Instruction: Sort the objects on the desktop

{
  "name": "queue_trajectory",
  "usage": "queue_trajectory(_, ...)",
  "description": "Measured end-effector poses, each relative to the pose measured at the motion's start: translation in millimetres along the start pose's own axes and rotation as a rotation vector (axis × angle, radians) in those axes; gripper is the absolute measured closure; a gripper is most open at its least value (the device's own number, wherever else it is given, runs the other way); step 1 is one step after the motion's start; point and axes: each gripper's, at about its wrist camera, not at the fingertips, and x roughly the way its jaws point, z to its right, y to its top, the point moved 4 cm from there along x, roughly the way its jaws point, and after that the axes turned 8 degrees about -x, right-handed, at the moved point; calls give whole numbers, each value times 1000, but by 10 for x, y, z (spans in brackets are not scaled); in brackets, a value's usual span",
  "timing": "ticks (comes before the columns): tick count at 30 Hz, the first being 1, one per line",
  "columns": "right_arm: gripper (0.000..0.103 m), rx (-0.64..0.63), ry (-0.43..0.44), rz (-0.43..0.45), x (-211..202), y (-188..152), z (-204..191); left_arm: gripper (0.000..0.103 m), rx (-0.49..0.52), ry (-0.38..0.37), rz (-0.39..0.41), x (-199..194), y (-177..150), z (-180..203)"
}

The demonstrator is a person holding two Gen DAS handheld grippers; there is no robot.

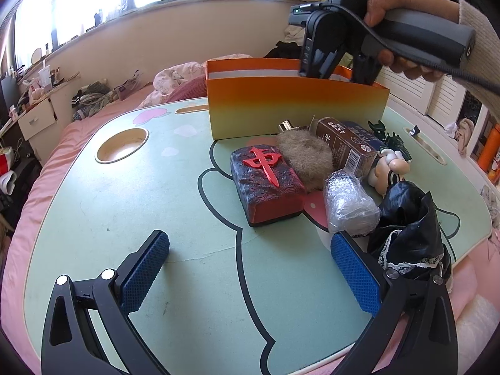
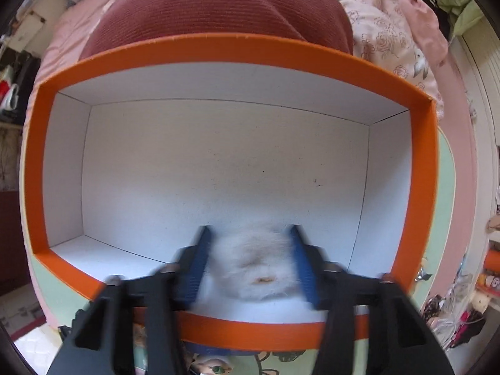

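Observation:
An orange box (image 1: 297,112) with a white inside stands at the back of the pale green lap table (image 1: 140,218). My right gripper (image 2: 250,262) points down into the box (image 2: 218,48), shut on a white fluffy ball (image 2: 253,265) near the front wall. In the left wrist view a hand holds that right gripper (image 1: 337,68) over the box, its tips hidden behind the wall. My left gripper (image 1: 250,265) hangs open above the table. Beyond it lie a red and black mahjong-tile block (image 1: 265,184), a brown fur pad (image 1: 304,159), a brown carton (image 1: 347,147) and a bubble-wrapped roll (image 1: 348,203).
A black lace-trimmed cloth (image 1: 406,228) lies close to my left gripper's right finger. A small figurine (image 1: 390,168) and a dark hair claw (image 1: 390,139) sit behind it. The table has a round cup hole (image 1: 122,145). A pink bed surrounds it, with a maroon cushion (image 2: 218,6) behind the box.

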Motion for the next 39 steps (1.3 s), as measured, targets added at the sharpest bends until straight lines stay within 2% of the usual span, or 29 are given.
queue_trajectory(3,73,-13,25,39,-73,-36,1,0,0,0,0,2,-4,-2)
queue_trajectory(4,76,2,42,67,-137,-46,32,0,0,0,0,3,-4,-3)
queue_trajectory(7,102,35,138,208,-521,-106,128,0,1,0,1,2,-7,4)
queue_trajectory(8,102,35,168,268,-720,-178,156,0,1,0,1,3,-7,4)
queue_trajectory(12,102,-28,212,408,-1233,-537,63,0,1,0,1,2,-12,7)
queue_trajectory(15,102,-75,204,473,-1378,-854,-12,0,0,0,1,2,-13,8)
queue_trajectory(16,101,-74,205,463,-1374,-880,-16,0,1,0,0,3,-12,9)
queue_trajectory(18,88,-52,199,414,-1252,-812,-8,0,2,2,-1,9,-7,22)
queue_trajectory(19,63,-40,174,381,-1164,-715,3,0,2,2,-1,12,-11,25)
queue_trajectory(20,44,-33,148,369,-1084,-620,17,0,3,2,-1,11,-14,29)
queue_trajectory(21,41,-31,109,348,-973,-482,42,0,4,2,-1,13,-15,30)
queue_trajectory(23,42,-22,60,254,-746,-311,41,0,3,1,-1,15,-15,26)
queue_trajectory(26,46,-28,5,64,-337,-133,-13,0,3,-4,1,15,-13,12)
queue_trajectory(28,46,-22,-21,-13,-144,-104,-14,0,3,-4,2,14,-14,15)
queue_trajectory(30,46,14,95,-84,26,-112,-25,0,3,-6,1,18,-16,15)
queue_trajectory(32,47,10,88,-74,1,-134,-15,0,6,-6,4,3,-16,21)
queue_trajectory(33,51,14,90,-72,-19,-153,-3,0,4,-7,3,2,-15,23)
queue_trajectory(35,97,38,100,-66,-57,-201,58,0,-2,-4,4,2,-12,20)
queue_trajectory(36,101,44,128,-61,-67,-226,79,0,-2,-4,4,1,-11,23)
queue_trajectory(39,101,50,183,14,-185,-272,182,0,-2,-3,4,1,-13,22)
